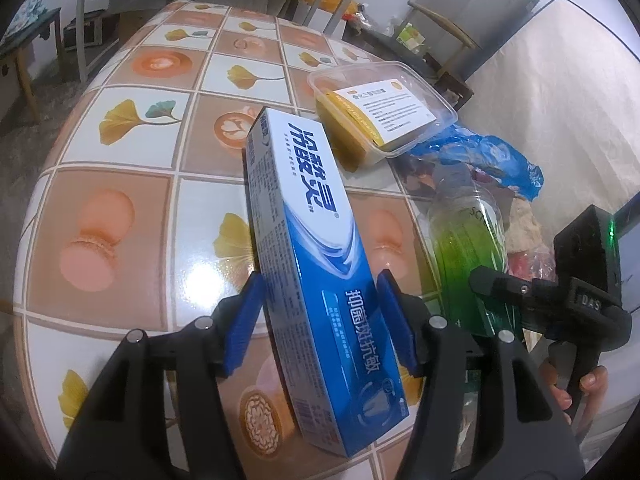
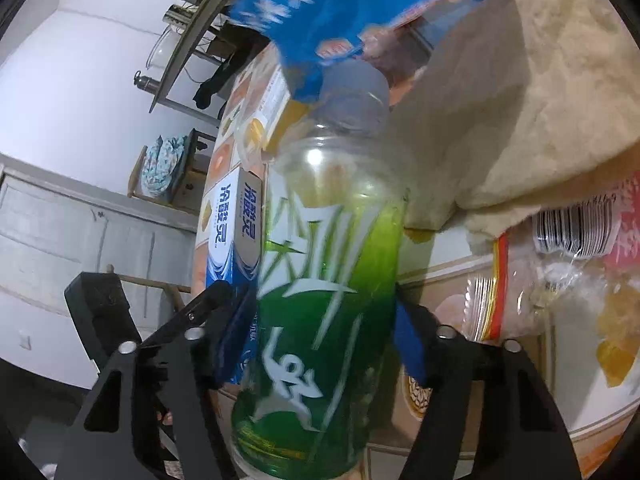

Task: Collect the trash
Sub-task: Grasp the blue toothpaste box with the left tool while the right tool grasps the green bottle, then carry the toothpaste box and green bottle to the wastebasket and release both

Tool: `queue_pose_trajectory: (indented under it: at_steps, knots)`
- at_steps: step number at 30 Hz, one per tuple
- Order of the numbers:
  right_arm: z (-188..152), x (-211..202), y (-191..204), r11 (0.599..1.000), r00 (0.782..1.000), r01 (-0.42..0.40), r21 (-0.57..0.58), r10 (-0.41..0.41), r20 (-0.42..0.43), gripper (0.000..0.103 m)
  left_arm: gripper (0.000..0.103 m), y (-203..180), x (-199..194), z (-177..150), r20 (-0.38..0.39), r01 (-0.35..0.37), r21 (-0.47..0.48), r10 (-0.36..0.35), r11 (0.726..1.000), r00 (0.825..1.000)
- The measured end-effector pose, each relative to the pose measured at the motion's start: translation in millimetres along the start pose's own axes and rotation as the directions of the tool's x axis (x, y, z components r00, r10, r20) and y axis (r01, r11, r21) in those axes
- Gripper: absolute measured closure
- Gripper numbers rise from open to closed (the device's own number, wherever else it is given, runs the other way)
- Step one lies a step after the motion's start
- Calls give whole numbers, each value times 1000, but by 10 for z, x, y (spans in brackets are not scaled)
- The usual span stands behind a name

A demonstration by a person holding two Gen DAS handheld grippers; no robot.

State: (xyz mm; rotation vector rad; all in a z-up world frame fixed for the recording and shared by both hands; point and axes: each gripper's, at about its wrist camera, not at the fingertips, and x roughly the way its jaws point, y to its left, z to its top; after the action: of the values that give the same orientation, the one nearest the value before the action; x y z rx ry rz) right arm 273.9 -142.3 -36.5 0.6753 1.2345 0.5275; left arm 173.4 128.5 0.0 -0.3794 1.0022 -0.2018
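Left gripper straddles a long blue-and-white cardboard toothpaste box on the tiled-pattern table. The box's long axis runs away from the jaws, far end tilted up. Its left pad touches the box side; the right pad shows a sliver of gap, so a firm clench cannot be confirmed.

Right gripper has a clear plastic bottle with a green label between its blue pads, grey cap pointing away, pads against both flanks: grasping. Each hand is on its own item.

Only the left view shows a clear lidded food tub beyond; only the right shows a beige cloth beside the bottle.
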Motion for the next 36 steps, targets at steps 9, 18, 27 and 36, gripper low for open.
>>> queue_pose_trajectory:
  at_steps: [9,18,27,36]
  knots:
    - [-75,-115,-102,999,999,-34,21,33,33,46,48,12,-2,-9,-2,17,-11,-17,1000,1000]
    - [-120,-188,-62,999,999,-33,0,33,39,48,64,-30,-74,-11,-11,22,6,-22,1000,1000]
    - [-87,-134,95,994,998,63,-94,-62,9,42,34,-144,1,115,-38,-23,67,25,997,999]
    - [16,71,211,983,994,109,-148,-112,-15,36,35,-193,278,248,-71,-80,137,90,987,993]
